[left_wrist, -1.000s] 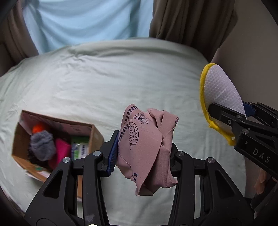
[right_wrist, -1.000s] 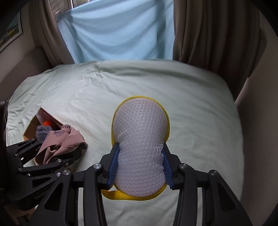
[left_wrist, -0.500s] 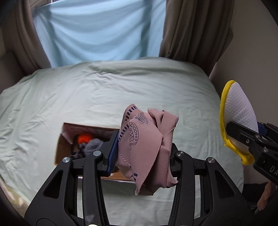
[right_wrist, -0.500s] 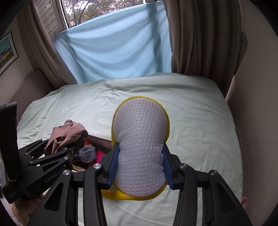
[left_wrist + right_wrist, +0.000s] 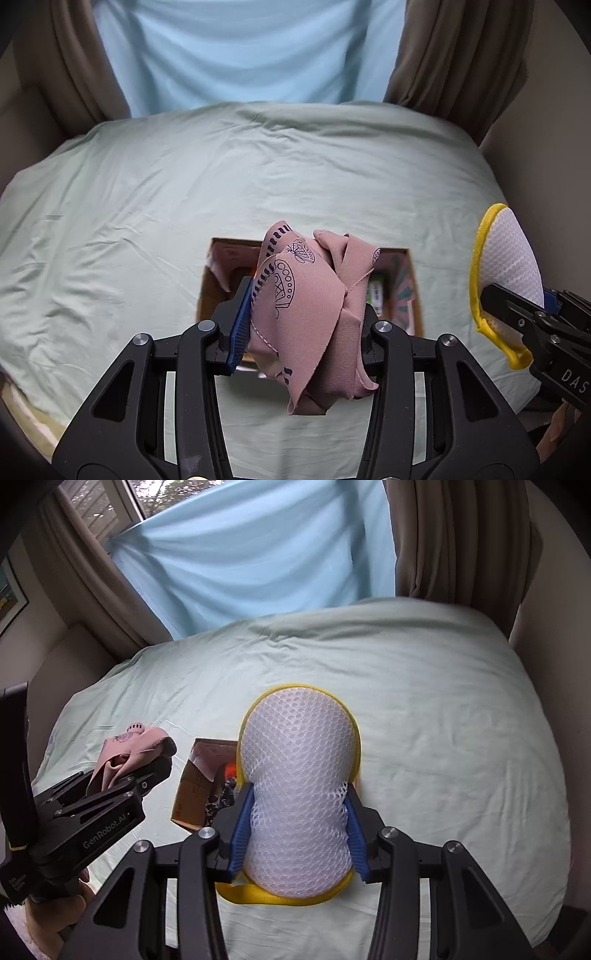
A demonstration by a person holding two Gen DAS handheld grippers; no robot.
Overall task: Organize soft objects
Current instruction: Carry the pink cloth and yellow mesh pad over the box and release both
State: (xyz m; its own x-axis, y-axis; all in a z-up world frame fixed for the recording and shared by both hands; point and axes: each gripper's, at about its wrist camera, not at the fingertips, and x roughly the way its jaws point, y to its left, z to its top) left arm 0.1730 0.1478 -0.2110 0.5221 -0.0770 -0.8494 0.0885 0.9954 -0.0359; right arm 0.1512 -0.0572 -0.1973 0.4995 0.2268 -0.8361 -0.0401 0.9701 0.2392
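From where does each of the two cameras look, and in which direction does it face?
Left wrist: sits on the left gripper, looks along its fingers, over the pink cloth it clamps, down at the box on the bed; the right gripper shows at the right edge.
Right wrist: sits on the right gripper, looks over the mesh pouch it clamps, toward the bed and window; the left gripper and hand show at left.
Shared: box, bed, cloth, pouch, blue sheet, curtains.

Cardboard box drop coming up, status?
Left gripper shut on pink patterned cloth, above cardboard box. Right gripper shut on white mesh pouch.
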